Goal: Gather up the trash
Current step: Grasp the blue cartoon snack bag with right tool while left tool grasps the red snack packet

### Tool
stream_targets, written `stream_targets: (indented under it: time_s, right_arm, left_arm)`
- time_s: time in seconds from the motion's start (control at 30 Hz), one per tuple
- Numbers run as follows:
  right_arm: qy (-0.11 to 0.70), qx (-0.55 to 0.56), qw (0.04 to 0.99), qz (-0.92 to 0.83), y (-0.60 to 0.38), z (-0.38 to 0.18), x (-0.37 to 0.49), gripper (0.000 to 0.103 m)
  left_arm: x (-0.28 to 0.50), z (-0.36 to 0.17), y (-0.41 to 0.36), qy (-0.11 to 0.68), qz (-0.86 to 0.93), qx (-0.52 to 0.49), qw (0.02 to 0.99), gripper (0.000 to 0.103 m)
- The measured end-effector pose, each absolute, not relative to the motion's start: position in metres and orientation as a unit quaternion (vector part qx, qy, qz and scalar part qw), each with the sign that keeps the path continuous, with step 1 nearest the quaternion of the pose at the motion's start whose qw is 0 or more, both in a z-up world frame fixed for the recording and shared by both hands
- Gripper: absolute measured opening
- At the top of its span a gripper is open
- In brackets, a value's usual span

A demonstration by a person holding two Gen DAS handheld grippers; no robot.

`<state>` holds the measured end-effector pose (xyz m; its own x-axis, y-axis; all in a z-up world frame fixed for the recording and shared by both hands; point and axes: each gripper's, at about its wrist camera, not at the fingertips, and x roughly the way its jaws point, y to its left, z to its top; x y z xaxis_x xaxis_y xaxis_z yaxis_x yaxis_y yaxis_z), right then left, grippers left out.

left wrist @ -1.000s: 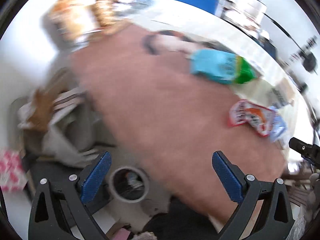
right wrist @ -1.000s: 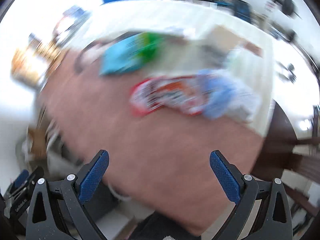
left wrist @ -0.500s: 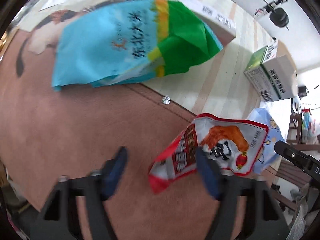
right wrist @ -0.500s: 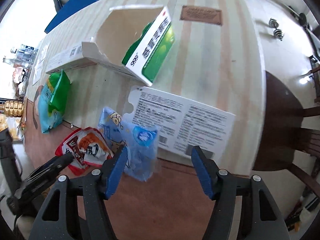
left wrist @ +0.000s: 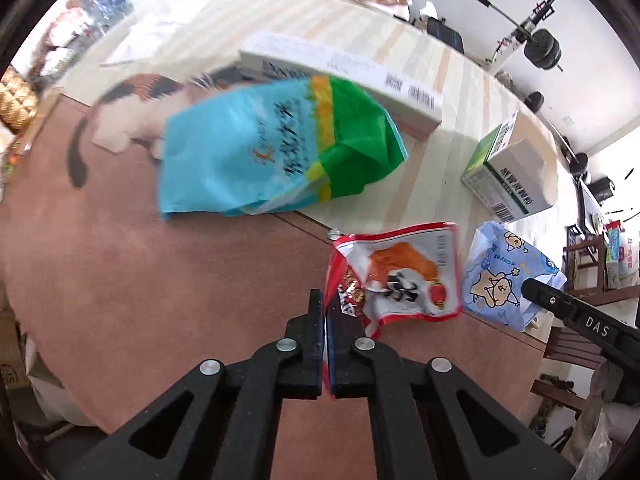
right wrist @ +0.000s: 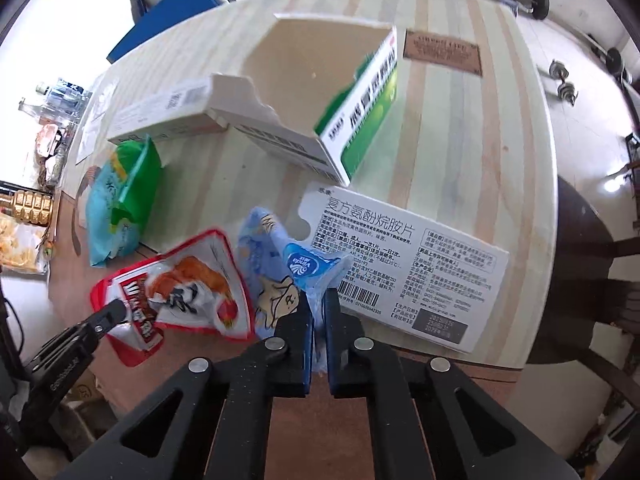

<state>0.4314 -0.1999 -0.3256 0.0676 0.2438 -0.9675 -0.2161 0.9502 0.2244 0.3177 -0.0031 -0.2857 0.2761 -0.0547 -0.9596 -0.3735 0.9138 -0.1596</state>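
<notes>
Here, we read the scene as follows.
Left gripper [left wrist: 325, 312]: its jaws have just been closing, and we see them pinched together on the near corner of the red snack wrapper [left wrist: 400, 276].
Right gripper [right wrist: 318, 308]: its jaws have just been closing too; we find them clamped on the near edge of the blue tissue packet [right wrist: 280, 264].
Red snack wrapper: flat on the brown table top [left wrist: 160, 280], just left of the tissue packet.
Blue-and-green bag [left wrist: 272, 148]: farther back, straddling the edge of the striped cloth [right wrist: 460, 140].
White medicine box [right wrist: 404, 264]: flattened, touching the tissue packet's right side.
Green-and-white carton [right wrist: 324, 92]: open, behind that box.
</notes>
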Motion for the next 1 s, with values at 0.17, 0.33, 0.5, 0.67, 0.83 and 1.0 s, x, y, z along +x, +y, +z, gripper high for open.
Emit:
stream_targets:
  time_s: [0.17, 0.33, 0.5, 0.67, 0.83, 1.0]
  right_arm:
    - [0.653, 0.008, 0.739, 0.169, -0.202, -0.304, 0.420, 0.004]
    - [0.646, 0.009, 0.741, 0.184, -0.198, -0.287, 0.403, 0.004]
    - [0.649, -0.001, 0.743, 0.163, -0.207, -0.283, 0.384, 0.003]
    - [0.663, 0.004, 0.736, 0.136, -0.231, -0.297, 0.371, 0.003]
    - [0.671, 0.003, 0.731, 0.123, -0.249, -0.311, 0.366, 0.003]
    - [0.676, 0.017, 0.728, 0.117, -0.260, -0.317, 0.367, 0.003]
  left_arm:
    - [0.282, -0.251, 0.014, 0.566, 0.123, -0.180, 0.795, 0.000]
    - [0.255, -0.235, 0.038, 0.545, 0.140, -0.188, 0.805, 0.000]
    - [0.240, -0.266, 0.041, 0.579, 0.126, -0.204, 0.780, 0.001]
    - [0.231, -0.326, 0.040, 0.628, 0.116, -0.230, 0.735, 0.002]
    - [0.221, -0.358, 0.045, 0.633, 0.110, -0.274, 0.716, 0.008]
    - [0.222, -0.358, 0.052, 0.637, 0.101, -0.295, 0.705, 0.008]
